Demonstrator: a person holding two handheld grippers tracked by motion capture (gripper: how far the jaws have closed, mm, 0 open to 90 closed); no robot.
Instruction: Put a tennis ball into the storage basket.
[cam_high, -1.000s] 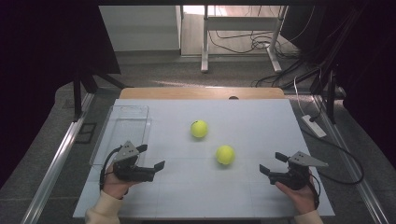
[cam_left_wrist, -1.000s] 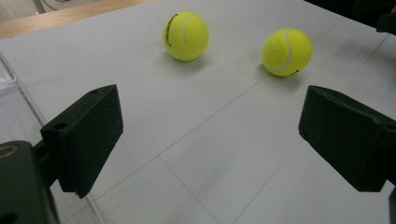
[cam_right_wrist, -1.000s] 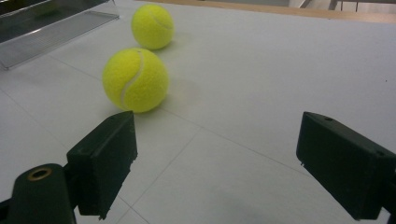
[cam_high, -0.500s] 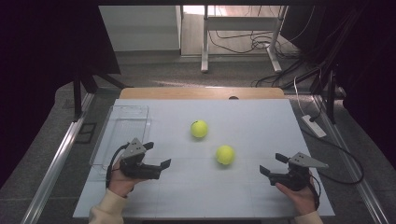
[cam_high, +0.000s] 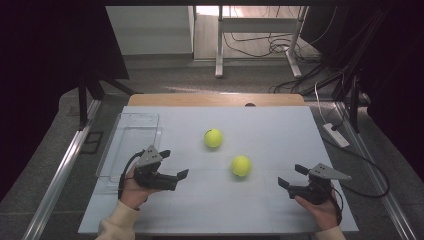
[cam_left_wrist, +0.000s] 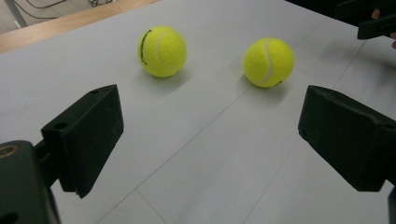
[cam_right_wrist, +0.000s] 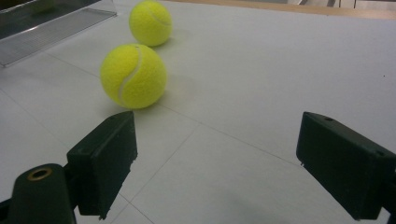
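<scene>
Left claw (cam_high: 174, 164) moved forward toward two tennis balls (cam_high: 213, 138) (cam_high: 241, 165).

Two tennis balls (cam_high: 213, 138) (cam_high: 241, 165) showing bright yellow with white seams; table (cam_high: 280, 130) reading pale grey; grippers' (cam_high: 173, 163) (cam_high: 292, 176) bodies appearing black.

— At twelve o'clock? Grey floor (cam_high: 165, 75), white desk legs (cam_high: 219, 45), tangled cables (cam_high: 272, 45).
— At nine and three? Dark on both sides; metal rail (cam_high: 57, 177) along the left, white power strip (cam_high: 336, 135) lying at right.
— Underfoot of it all? Pale grey table (cam_high: 270, 130) with wooden far edge (cam_high: 215, 99).
</scene>
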